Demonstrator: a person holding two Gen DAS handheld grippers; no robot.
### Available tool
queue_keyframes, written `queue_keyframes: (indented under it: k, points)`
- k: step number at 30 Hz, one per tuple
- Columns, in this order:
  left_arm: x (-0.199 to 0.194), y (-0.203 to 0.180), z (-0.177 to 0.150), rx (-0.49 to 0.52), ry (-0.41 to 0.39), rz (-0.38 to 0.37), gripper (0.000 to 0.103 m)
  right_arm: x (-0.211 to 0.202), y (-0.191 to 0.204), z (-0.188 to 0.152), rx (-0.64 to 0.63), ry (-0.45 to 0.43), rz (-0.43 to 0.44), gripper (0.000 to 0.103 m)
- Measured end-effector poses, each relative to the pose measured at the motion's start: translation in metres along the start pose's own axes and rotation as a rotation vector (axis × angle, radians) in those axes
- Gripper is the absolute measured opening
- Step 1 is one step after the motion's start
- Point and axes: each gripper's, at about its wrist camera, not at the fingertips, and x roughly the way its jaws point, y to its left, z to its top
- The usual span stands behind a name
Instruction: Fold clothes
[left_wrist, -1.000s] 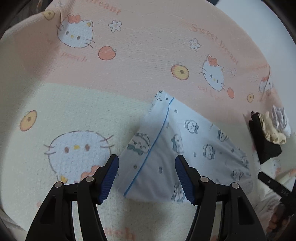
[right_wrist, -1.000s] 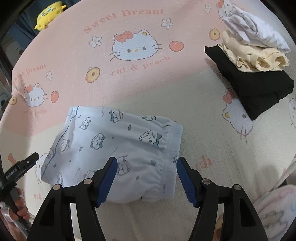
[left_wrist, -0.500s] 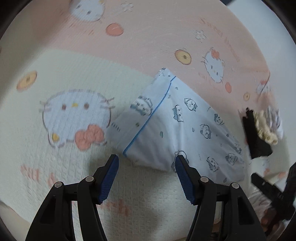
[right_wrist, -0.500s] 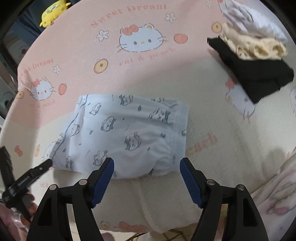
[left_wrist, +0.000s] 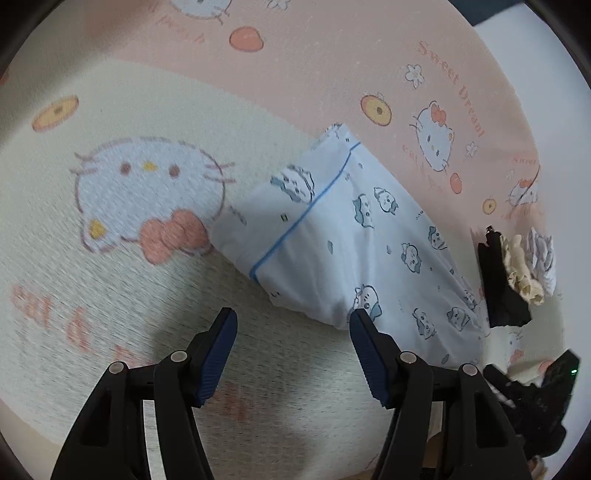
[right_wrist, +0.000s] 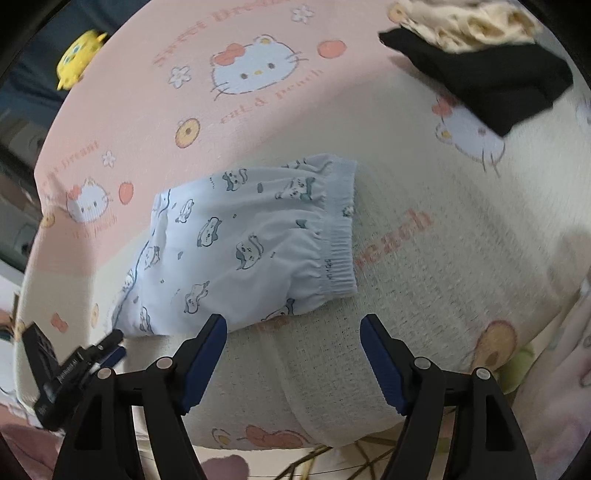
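Left gripper (left_wrist: 293, 317) fingers (left_wrist: 218, 354) spread wide, nothing between them, hovering over the cream part of the blanket (left_wrist: 110, 295) just short of the folded shorts (left_wrist: 343, 236); right finger tip overlapping the shorts' near edge in the left wrist view, contact impossible to tell. Right gripper (right_wrist: 291, 325) fingers (right_wrist: 380, 365) likewise parted and empty, poised above the blanket (right_wrist: 443, 258) just short of the shorts' (right_wrist: 243, 243) near edge, close to the bed's front edge. Light blue shorts with small cartoon animal print and a thin blue piping line, folded into 1 compact rectangle, lying flat about mid-bed where the blanket's pink band meets its cream band, elastic waistband turned toward the right side in the right wrist view. Toward the far right corner, well apart from the shorts, a stack of folded clothes (right_wrist: 491, 85): black at the bottom, cream above it, white on top in the left wrist view (left_wrist: 517, 273). Yellow plush toy (right_wrist: 79, 51) beyond the bed's far left edge. Left gripper's body (right_wrist: 66, 373) visible low on the left in the right wrist view.
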Motion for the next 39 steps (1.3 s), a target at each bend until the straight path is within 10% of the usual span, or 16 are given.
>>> queue_keyframes:
  k: [16, 39]
  points:
    - [0.012, 0.032, 0.001, -0.283, -0.107, -0.269, 0.076, 0.040, -0.029, 0.007, 0.232, 0.040, 0.183, 0.078]
    - [0.036, 0.025, 0.029, -0.363, -0.101, -0.310, 0.085, 0.048, -0.070, 0.013, 0.599, -0.072, 0.472, 0.084]
